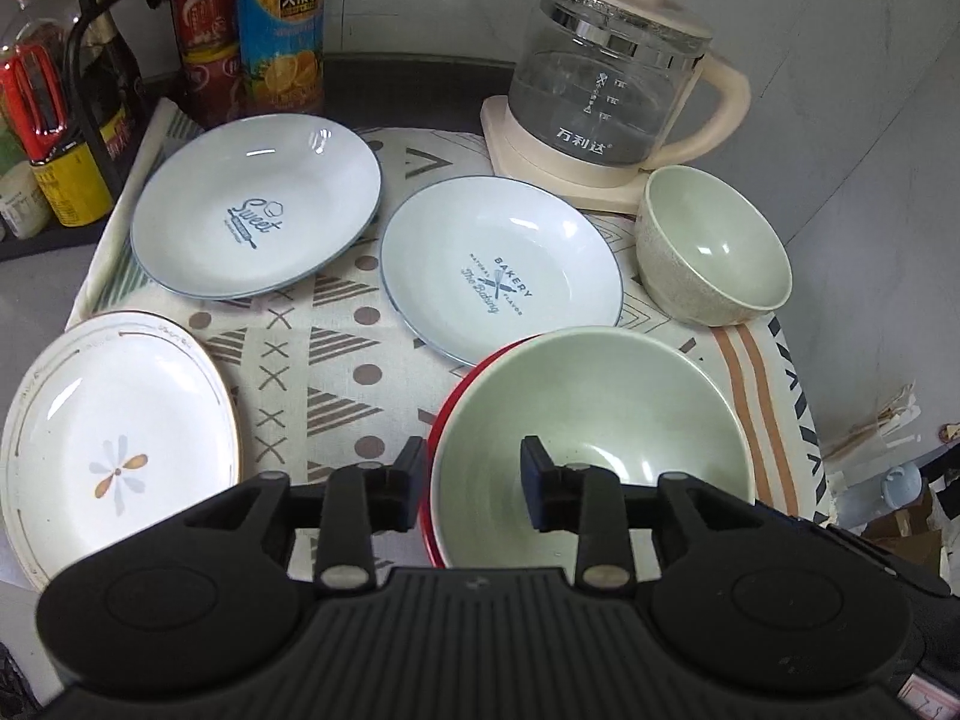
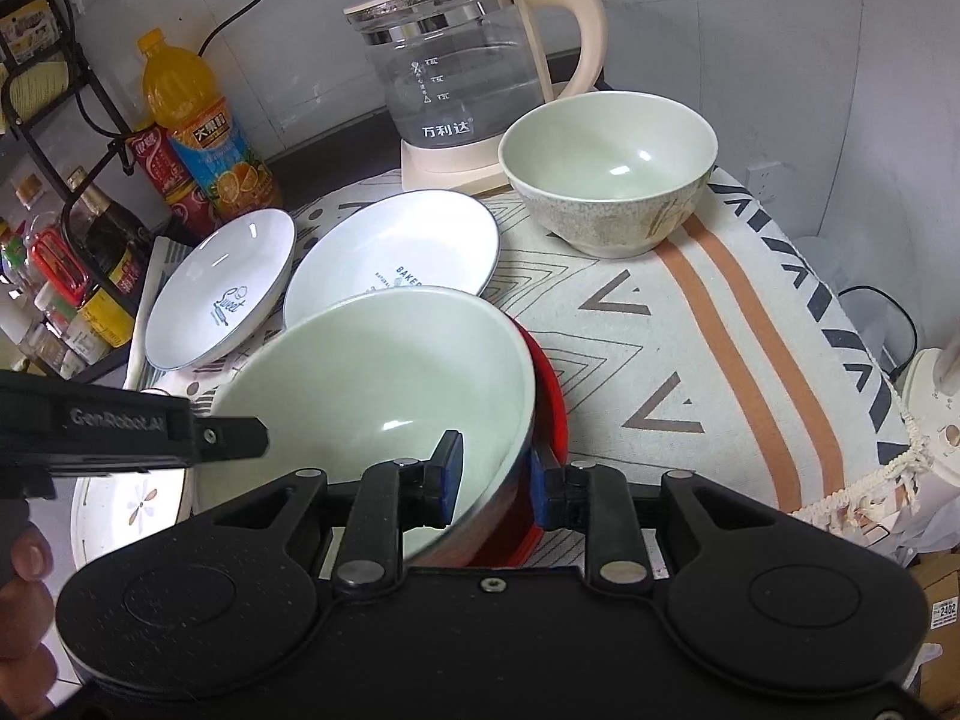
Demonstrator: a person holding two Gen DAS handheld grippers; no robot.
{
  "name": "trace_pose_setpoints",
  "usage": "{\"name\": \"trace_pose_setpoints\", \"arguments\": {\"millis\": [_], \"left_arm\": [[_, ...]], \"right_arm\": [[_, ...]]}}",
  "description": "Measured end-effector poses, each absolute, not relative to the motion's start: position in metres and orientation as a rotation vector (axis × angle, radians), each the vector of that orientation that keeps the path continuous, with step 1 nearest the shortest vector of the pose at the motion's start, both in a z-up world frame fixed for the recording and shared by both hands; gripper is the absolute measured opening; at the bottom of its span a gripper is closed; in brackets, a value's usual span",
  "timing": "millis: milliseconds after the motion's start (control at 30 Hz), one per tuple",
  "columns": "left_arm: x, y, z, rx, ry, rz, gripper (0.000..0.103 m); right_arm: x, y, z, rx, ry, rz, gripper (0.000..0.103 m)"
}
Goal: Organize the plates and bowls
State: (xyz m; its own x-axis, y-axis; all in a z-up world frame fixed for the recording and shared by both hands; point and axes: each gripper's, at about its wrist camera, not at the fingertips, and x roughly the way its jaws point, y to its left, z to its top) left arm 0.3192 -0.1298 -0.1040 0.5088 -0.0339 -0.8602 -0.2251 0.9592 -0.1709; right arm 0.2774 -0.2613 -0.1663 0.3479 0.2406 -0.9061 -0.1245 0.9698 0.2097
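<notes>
Right wrist view shows my right gripper with its two pads either side of the near rim of the big green bowl, one pad inside, one outside against the wall. The gap is narrow and looks pinched on the rim, though I cannot see true contact on the outer pad. The bowl sits tilted in a red bowl beneath it, near the front of the patterned cloth.

In the left wrist view my left gripper hangs with its fingers parted and nothing between them, straddling the same bowl's left rim without gripping it.

My worries, as I judge them:

- A rim pinch on glazed ware is a thin hold. If I lift fast or twist, the bowl may swing on the pads and slip out.
- The red bowl may drag up with the green one, then drop back onto the cloth.
- The bakery plate lies just behind, its edge close under the bowl's far rim. A tipped lift could knock it.
- The small green bowl stands further back, beside the glass kettle. Swinging wide toward it risks a clash.
- The sweet plate and the flower plate lie to the left, near my left gripper's path.
</notes>
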Motion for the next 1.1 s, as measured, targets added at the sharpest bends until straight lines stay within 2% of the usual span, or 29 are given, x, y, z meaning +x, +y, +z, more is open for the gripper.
{"name": "trace_pose_setpoints", "arguments": {"millis": [133, 200, 267, 333, 400, 700, 1100], "left_arm": [[0.315, -0.13, -0.099, -0.278, 1.02, 0.143, 0.035], [0.313, -0.13, -0.096, -0.275, 1.013, 0.152, 0.039], [0.312, -0.131, -0.093, -0.274, 1.002, 0.167, 0.044], [0.31, -0.131, -0.09, -0.274, 0.99, 0.179, 0.05], [0.311, -0.133, -0.089, -0.273, 0.988, 0.187, 0.054], [0.328, -0.148, -0.088, -0.261, 0.981, 0.174, 0.057], [0.379, -0.168, -0.09, -0.246, 0.986, 0.107, 0.058]], "right_arm": [[0.28, -0.262, -0.165, 0.11, 1.187, 0.242, 0.025], [0.281, -0.264, -0.164, 0.117, 1.195, 0.245, 0.026], [0.28, -0.266, -0.159, 0.131, 1.184, 0.258, 0.032], [0.28, -0.267, -0.153, 0.138, 1.166, 0.264, 0.045], [0.28, -0.271, -0.145, 0.149, 1.127, 0.267, 0.047], [0.29, -0.303, -0.133, 0.209, 1.071, 0.21, 0.05], [0.319, -0.327, -0.148, 0.238, 1.076, 0.132, 0.056]]}}
